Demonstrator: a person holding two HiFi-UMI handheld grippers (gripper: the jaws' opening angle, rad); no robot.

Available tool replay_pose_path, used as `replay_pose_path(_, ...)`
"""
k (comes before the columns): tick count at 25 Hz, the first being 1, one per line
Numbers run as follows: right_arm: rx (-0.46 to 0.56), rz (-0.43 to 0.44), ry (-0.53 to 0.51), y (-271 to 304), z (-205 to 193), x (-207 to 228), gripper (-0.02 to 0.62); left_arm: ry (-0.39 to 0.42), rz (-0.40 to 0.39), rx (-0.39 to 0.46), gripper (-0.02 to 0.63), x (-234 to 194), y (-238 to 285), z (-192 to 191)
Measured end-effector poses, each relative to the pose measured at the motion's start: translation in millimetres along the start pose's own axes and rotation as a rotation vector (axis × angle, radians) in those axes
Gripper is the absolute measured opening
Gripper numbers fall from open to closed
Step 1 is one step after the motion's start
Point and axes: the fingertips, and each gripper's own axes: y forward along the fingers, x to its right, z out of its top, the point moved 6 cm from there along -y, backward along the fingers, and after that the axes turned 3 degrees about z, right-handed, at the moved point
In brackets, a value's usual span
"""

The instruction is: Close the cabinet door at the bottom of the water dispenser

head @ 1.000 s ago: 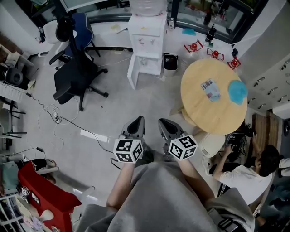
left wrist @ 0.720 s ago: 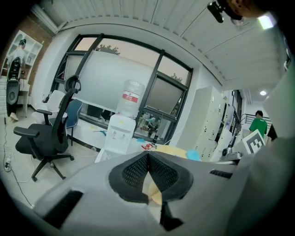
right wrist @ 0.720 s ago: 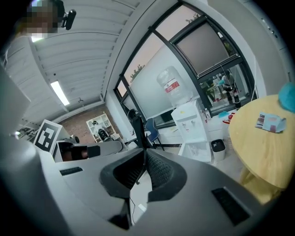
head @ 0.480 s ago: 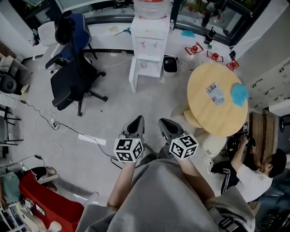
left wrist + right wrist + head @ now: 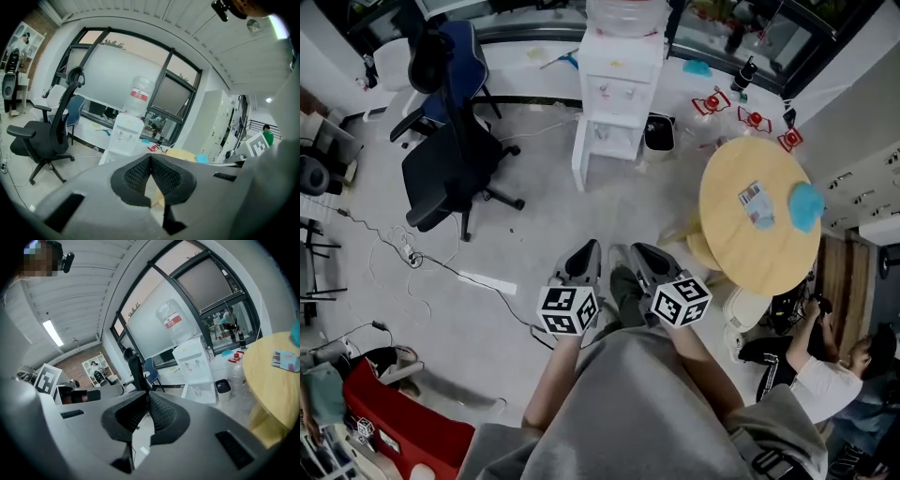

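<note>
The white water dispenser stands at the top middle of the head view with a bottle on top. Its bottom cabinet door hangs open to the left, and the cabinet inside shows. My left gripper and right gripper are held side by side near my body, far from the dispenser. Both are shut with nothing between the jaws. In the left gripper view the dispenser shows beyond my left gripper. In the right gripper view the dispenser and its open door show beyond my right gripper.
A black office chair stands left of the dispenser. A round wooden table is at the right, a small bin beside the dispenser. Cables lie on the floor at the left. A person sits at the lower right.
The dispenser, chair and table have shifted a little in the head view as I moved. A foot now shows between the grippers. Both grippers keep their pose.
</note>
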Motion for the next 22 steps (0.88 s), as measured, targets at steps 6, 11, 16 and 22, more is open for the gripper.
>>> replay_pose_path(6, -0.020, 0.015, 0.033, 47.9, 22.8, 22.7, 0.022, -0.011, 0.027, -0.023, 0.008, -26.8, 39.0, 21.8)
replay_pose_path(11, -0.039, 0.031, 0.053, 81.7, 46.0, 43.5, 0.022, -0.012, 0.041, -0.040, 0.008, -41.3, 77.7, 44.6)
replay_pose_path(16, -0.059, 0.044, 0.088, 107.4, 62.0, 68.5, 0.022, -0.002, 0.049, -0.070, 0.008, -46.1, 116.5, 58.5)
replay_pose_path(22, -0.057, 0.060, 0.136, 137.9, 84.0, 100.3, 0.023, 0.014, 0.061, -0.093, 0.008, -54.7, 158.8, 74.4)
